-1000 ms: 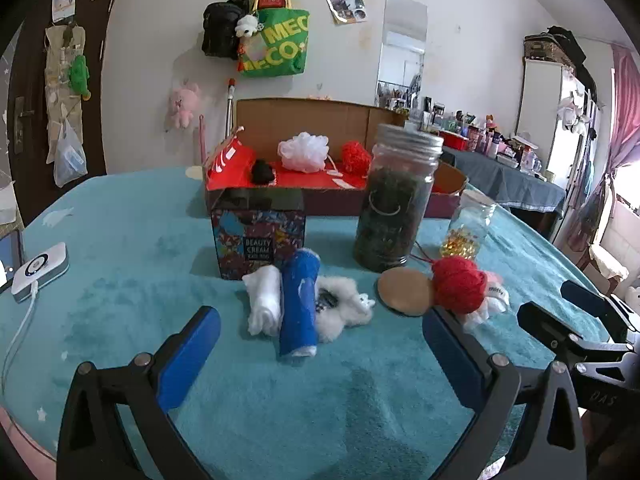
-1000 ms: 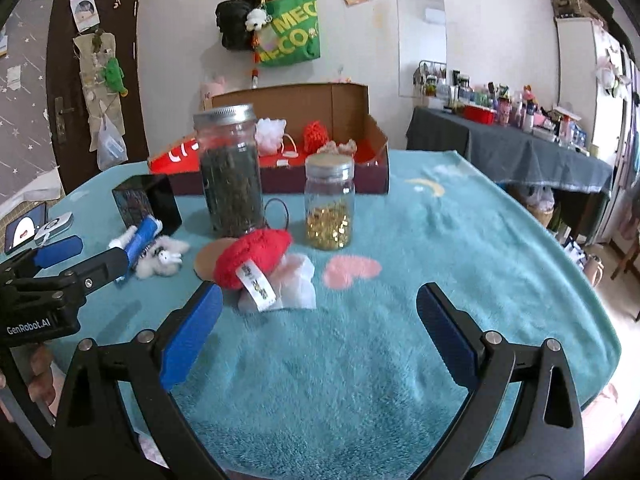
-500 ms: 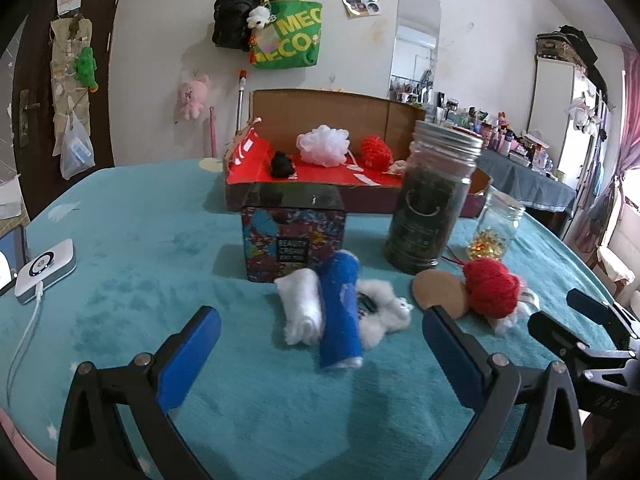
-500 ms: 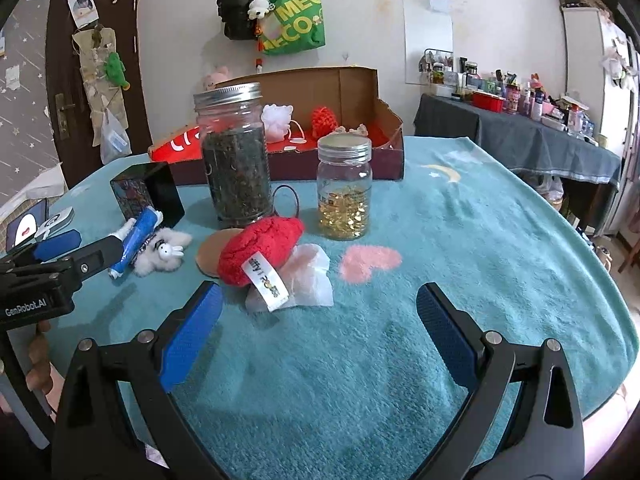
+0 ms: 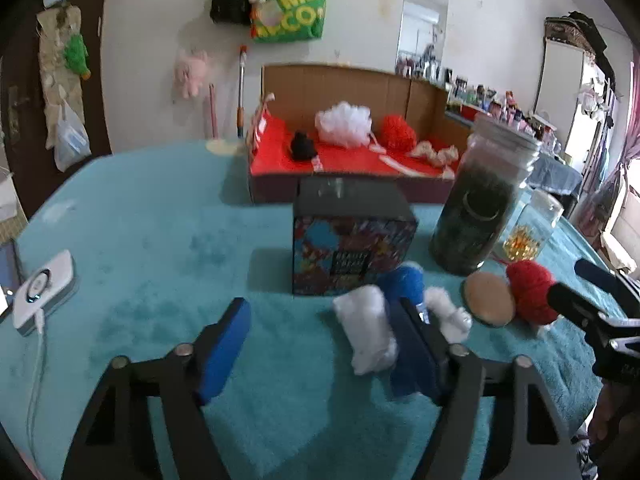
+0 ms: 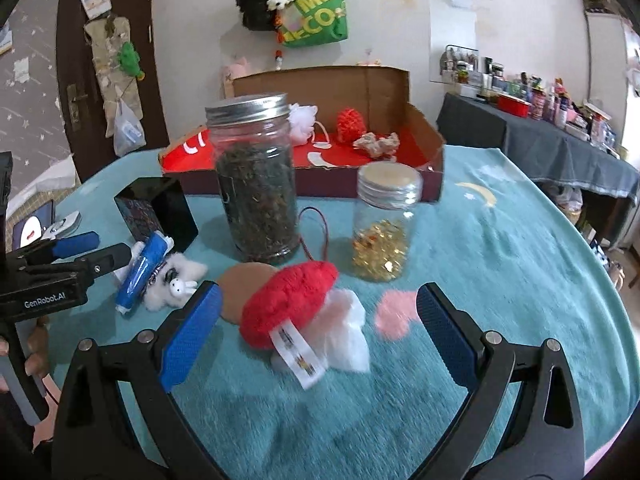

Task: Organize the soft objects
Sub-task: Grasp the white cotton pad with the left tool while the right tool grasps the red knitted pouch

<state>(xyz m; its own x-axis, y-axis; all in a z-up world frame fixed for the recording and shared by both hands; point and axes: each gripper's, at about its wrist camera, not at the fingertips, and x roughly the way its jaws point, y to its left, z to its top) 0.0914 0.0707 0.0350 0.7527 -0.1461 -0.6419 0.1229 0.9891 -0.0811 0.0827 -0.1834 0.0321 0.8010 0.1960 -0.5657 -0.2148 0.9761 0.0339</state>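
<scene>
Both tools gape wide: the left tool [image 5: 322, 344] near the white roll [image 5: 366, 328], the right tool [image 6: 318, 326] around the red knitted mushroom [image 6: 288, 306], whose tag only this view shows.

Both wrist views low over table [image 5: 152, 240] — shared: dark jar [image 6: 256, 184].

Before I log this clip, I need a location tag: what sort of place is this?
Most likely a lived-in bedroom or small flat, not a lab. A green tote bag and soft toys hang on the wall, a side table is crowded with bottles, and a wardrobe stands nearby.
</scene>
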